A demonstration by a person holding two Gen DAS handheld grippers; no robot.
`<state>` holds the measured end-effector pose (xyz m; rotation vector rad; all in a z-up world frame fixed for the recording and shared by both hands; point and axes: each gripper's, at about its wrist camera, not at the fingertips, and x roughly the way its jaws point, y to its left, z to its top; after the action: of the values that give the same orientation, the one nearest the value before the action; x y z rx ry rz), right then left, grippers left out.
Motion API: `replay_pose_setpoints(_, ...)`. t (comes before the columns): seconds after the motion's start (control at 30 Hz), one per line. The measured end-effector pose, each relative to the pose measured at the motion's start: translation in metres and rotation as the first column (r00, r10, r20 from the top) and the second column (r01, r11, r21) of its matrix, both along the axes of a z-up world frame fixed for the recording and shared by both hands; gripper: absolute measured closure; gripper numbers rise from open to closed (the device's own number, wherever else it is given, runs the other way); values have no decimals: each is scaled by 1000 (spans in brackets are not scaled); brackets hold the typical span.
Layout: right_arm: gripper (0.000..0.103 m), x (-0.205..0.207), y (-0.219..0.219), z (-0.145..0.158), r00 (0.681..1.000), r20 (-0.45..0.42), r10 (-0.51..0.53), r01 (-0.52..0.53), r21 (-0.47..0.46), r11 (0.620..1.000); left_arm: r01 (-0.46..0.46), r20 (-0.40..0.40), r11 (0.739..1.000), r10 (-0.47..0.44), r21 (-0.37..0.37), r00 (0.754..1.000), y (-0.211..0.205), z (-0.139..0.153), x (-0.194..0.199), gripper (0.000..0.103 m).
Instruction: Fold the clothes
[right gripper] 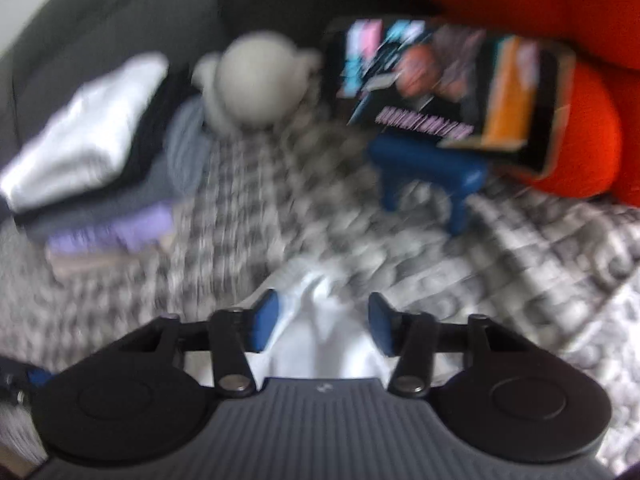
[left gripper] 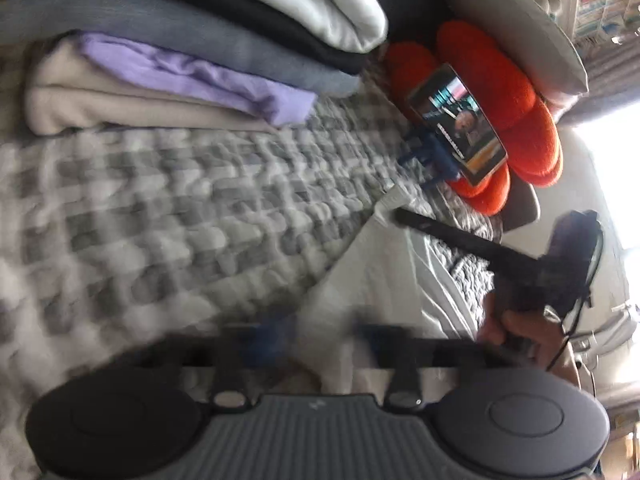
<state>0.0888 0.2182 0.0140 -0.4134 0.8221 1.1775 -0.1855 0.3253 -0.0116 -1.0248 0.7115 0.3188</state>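
Note:
A white garment (left gripper: 372, 272) lies spread on a grey checked blanket (left gripper: 180, 208). In the blurred left wrist view, my left gripper (left gripper: 322, 340) has its blue pads closed on a fold of it at the near edge. To the right, a hand (left gripper: 520, 328) holds my right gripper (left gripper: 400, 214), whose long black finger reaches the garment's far corner. In the right wrist view, the white garment (right gripper: 320, 320) bunches up and fills the gap of my right gripper (right gripper: 324, 324), with both blue pads against the cloth.
A stack of folded clothes (left gripper: 180, 60), white, black, grey, lilac and beige, sits at the back left. A phone (left gripper: 456, 124) on a blue stand (left gripper: 424, 156) leans on an orange cushion (left gripper: 500, 92). A grey plush toy (right gripper: 256, 84) rests beside the stack of folded clothes (right gripper: 92, 160).

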Motion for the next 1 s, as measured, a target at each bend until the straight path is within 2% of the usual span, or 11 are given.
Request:
replay_pose_setpoints(0.03,95,-6,1,2,1000,26,18,-18,-3,1000,-3,-1,1000,3,-16,1000,1,-3,3,83)
replay_pose_setpoints(0.17,97,-21,-8,29,978,207,-24,20,20,1000,-32,122,999,27,34,992,11,14,0,98)
replay_pose_setpoints(0.27,98,-35,-27,67,944,316,-91,44,152,987,-64,260,996,46,59,965,20,42,-16,98)
replay_pose_setpoints(0.37,98,-55,-28,88,901,421,-105,30,180,983,-83,286,985,37,148,957,17,55,-28,97)
replay_pose_setpoints(0.43,98,-60,-16,76,906,418,-71,26,114,993,-70,212,977,26,203,977,15,44,-26,96)
replay_pose_setpoints(0.57,93,-55,1,27,901,434,-24,65,-81,995,-19,48,971,7,240,999,17,10,-22,96)
replay_pose_setpoints(0.6,91,-49,-1,25,917,396,-43,77,-69,995,-5,7,969,3,248,1000,17,1,-21,95)
replay_pose_setpoints(0.67,84,-38,-9,24,949,301,-88,102,-29,994,9,7,967,-11,255,1000,18,2,-23,93)
replay_pose_setpoints(0.8,62,-29,-22,31,966,223,-133,131,24,991,25,3,963,-27,268,1000,18,9,-24,83)
replay_pose_setpoints(0.93,58,-21,-14,26,981,148,-125,119,50,992,30,-7,965,-29,259,1000,19,11,-23,69)
replay_pose_setpoints(1.0,54,-21,-7,21,983,144,-113,109,36,993,20,-15,968,-17,249,1000,19,8,-21,68)
